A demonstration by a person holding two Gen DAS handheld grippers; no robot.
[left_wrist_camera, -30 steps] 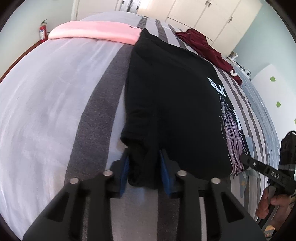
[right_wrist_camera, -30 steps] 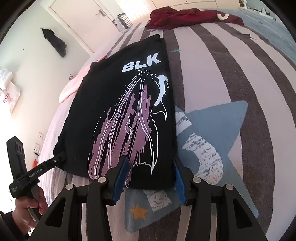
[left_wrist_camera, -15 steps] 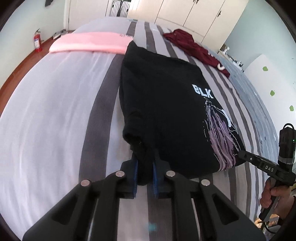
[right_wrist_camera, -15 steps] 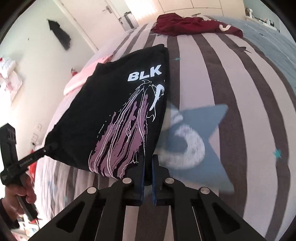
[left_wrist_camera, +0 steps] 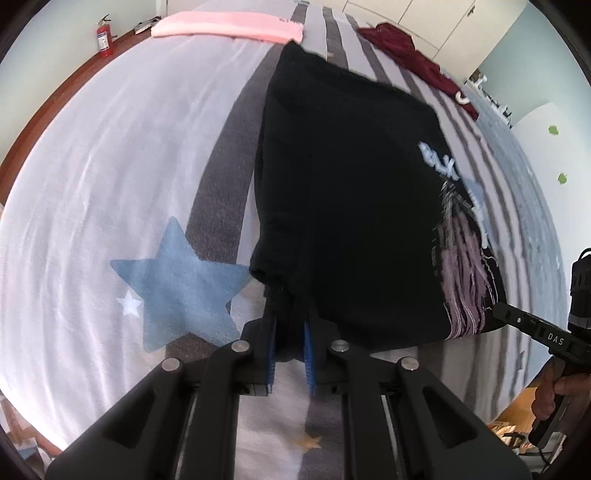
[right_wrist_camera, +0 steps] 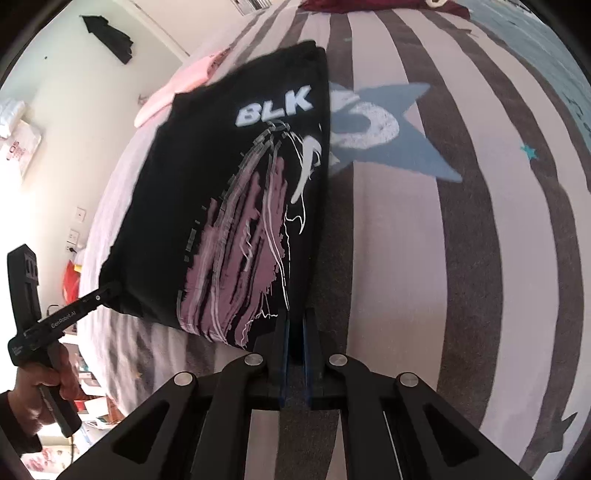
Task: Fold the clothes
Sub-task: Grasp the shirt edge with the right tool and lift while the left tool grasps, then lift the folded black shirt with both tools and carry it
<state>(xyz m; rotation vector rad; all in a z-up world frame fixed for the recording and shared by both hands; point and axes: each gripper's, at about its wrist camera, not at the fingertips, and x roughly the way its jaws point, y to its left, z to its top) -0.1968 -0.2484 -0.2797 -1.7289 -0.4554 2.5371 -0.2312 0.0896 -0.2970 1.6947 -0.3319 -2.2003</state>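
Observation:
A black T-shirt (left_wrist_camera: 351, 192) with white "BLK" lettering and a purple print (right_wrist_camera: 236, 236) is held up off the striped bed, its far end still resting on the bedding. My left gripper (left_wrist_camera: 289, 332) is shut on the shirt's near left corner. My right gripper (right_wrist_camera: 295, 332) is shut on the near right corner. Each gripper also shows in the other view: the right one at the right edge (left_wrist_camera: 517, 321), the left one at the left edge (right_wrist_camera: 99, 293). The near hem is stretched between them.
The bed (left_wrist_camera: 110, 166) has a grey-and-white striped cover with blue stars (left_wrist_camera: 173, 284). A pink folded garment (left_wrist_camera: 229, 27) lies at the far end and a maroon garment (left_wrist_camera: 410, 51) at the far right. A red fire extinguisher (left_wrist_camera: 104, 35) stands on the floor beyond.
Both grippers closed on the shirt's near corners, then lifted it. The near hem now hangs clear of the bedding and the star patterns beneath are uncovered.

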